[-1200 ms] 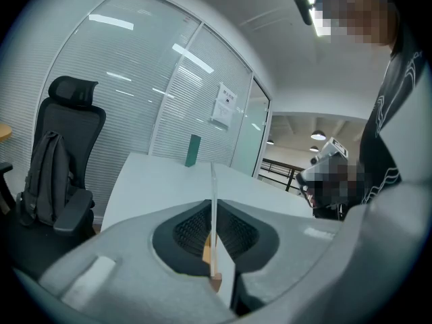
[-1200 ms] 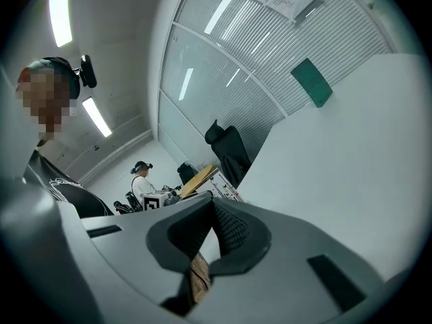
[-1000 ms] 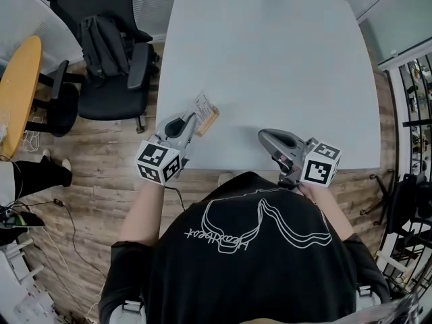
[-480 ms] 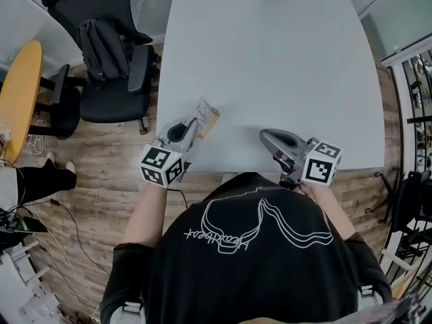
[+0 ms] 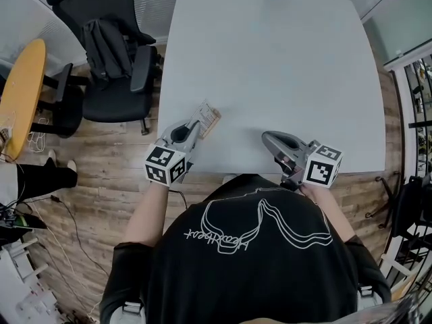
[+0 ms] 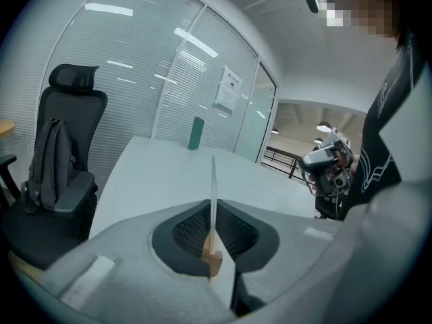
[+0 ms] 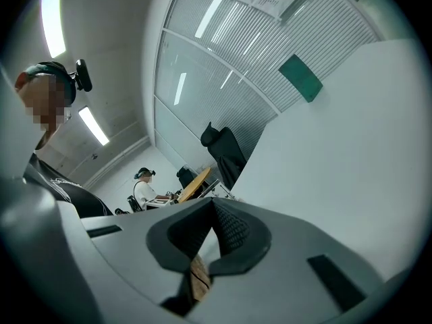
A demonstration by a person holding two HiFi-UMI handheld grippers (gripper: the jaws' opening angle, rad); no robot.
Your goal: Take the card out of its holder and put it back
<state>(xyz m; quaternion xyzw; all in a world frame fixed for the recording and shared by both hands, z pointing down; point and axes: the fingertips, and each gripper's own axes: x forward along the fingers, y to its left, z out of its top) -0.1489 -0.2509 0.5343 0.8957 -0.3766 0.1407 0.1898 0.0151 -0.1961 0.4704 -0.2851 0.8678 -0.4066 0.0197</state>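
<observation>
Grey left tongs (image 5: 194,129) clamp a thin clear card (image 6: 213,187) at its small wooden holder (image 6: 212,260), white desk (image 5: 270,79) ahead, while the right tongs (image 7: 206,264) sit closed, empty.

Looks bright and even under long white ceiling strip lamps (image 7: 52,15); throws faint shadows on pale grey table (image 5: 270,79); bends, darkens at gripper-view rims.

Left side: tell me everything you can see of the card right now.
The card is a thin, pale sheet with small print too fine to read, seated in its little wooden holder. The left gripper is closed on it, and its own view shows the card edge-on between the pads. The card pokes past the jaw tips over the near left edge of the white table. Whether it touches the table is unclear.
</observation>
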